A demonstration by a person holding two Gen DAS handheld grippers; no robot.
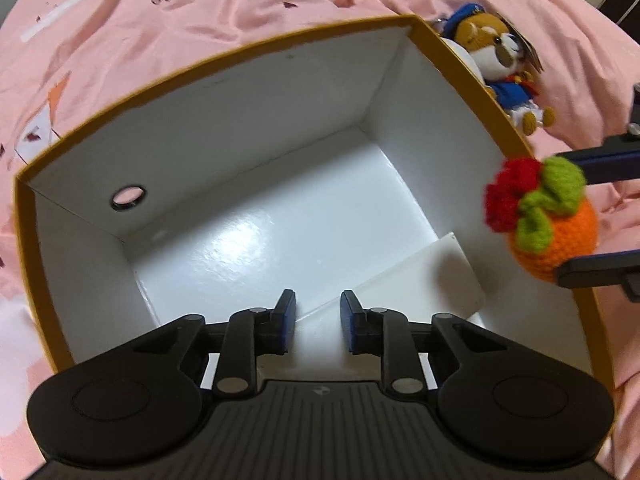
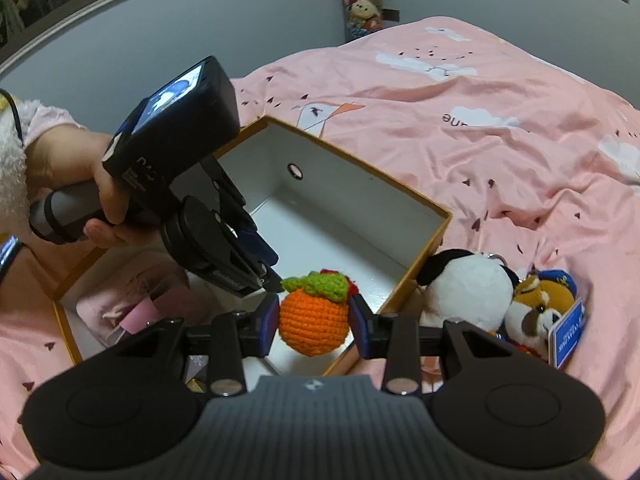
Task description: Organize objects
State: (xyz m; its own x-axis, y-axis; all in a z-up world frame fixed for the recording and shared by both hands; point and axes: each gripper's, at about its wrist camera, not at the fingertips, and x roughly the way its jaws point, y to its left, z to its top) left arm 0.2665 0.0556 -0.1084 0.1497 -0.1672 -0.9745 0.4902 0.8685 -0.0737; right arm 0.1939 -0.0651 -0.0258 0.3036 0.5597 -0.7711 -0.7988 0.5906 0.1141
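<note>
While your right gripper (image 2: 314, 322) holds the crocheted orange (image 2: 312, 320) between its blue pads, the thing that matters is where that orange hangs: over the near right rim of the open shoe box (image 2: 434, 236), at the edge and not yet well inside. From the left wrist view the orange (image 1: 554, 236) sits just past the box's right wall (image 1: 460, 80), so the white floor of the box lies to its left and below. You need to carry it inward, away from the rim, before you let go.

Your left gripper (image 1: 318, 322) points steeply down into the box with its jaws set narrow and nothing between them; it is nearer the box floor, but it is the right hand that has the load. In the right wrist view the left tool's tip comes close to the orange's green leaf, so I judge a bump is possible.

The orange is a round, soft knitted ball with a green yarn leaf and a red yarn tuft (image 1: 510, 192); it has no real long axis and should give under the pads. The box is stiff card, mustard outside, glossy white inside, with a finger hole (image 1: 128, 198) in one wall and a loose white card (image 1: 424, 276) on its floor. Outside the right wall, on the pink bedsheet (image 2: 500, 128), lie a black-and-white plush (image 2: 468, 284) and a capped plush dog (image 2: 538, 308).
</note>
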